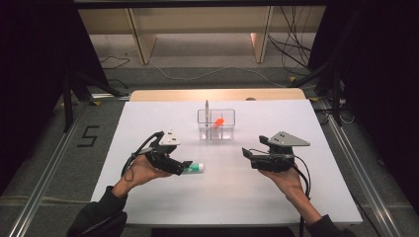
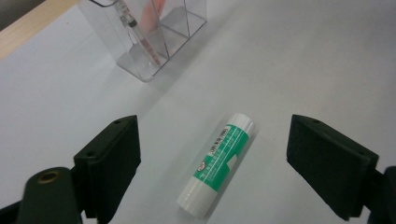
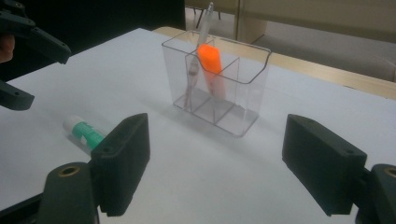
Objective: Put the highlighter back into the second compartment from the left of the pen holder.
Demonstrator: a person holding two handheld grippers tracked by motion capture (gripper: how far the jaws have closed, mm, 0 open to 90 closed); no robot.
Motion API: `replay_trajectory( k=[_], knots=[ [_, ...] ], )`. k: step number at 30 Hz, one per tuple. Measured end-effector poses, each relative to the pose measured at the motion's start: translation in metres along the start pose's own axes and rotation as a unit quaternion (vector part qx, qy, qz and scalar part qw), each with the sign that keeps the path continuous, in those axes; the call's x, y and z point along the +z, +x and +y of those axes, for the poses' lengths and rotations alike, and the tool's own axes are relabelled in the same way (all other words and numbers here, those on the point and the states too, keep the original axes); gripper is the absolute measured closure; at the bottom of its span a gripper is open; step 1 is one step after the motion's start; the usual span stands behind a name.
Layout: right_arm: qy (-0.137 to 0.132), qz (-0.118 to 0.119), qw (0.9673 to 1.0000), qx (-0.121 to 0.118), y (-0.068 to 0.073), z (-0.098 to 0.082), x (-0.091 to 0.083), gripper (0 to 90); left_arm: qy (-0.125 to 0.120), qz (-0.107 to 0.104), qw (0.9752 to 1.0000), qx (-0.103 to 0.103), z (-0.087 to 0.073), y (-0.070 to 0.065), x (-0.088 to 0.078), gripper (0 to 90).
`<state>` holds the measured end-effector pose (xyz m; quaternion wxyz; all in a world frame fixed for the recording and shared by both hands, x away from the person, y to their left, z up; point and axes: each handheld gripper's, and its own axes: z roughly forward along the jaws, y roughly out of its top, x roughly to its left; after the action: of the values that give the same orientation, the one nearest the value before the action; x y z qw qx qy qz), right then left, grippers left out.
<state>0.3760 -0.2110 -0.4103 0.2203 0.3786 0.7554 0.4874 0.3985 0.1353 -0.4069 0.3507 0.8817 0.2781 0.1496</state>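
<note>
Bare white table lay open all round both tools, its edges well away from either, with one clear organizer standing ahead of them and holding one pen and one orange marker. One glue stick lay flat between the wide-spread jaws of the left gripper, touching neither. The right gripper also gaped wide and empty, the stick off to its left.

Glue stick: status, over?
Left gripper open, jaws straddling the glue stick, no contact. Right gripper open, idle. Stick flat on table, path unobstructed.
</note>
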Motion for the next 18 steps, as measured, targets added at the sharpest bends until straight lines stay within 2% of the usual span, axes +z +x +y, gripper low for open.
replay_trajectory(
  k=[6,18],
  knots=[
    [0.002,0.000,1.0000,0.004,-0.001,-0.005,-0.003,24.1,0.024,-0.002,0.9996,0.014,0.001,0.002,0.006,17.2],
    [0.003,0.016,0.9999,0.006,0.005,-0.008,-0.008,21.8,0.050,-0.010,0.9985,0.020,0.000,0.003,0.014,17.2]
  ],
)
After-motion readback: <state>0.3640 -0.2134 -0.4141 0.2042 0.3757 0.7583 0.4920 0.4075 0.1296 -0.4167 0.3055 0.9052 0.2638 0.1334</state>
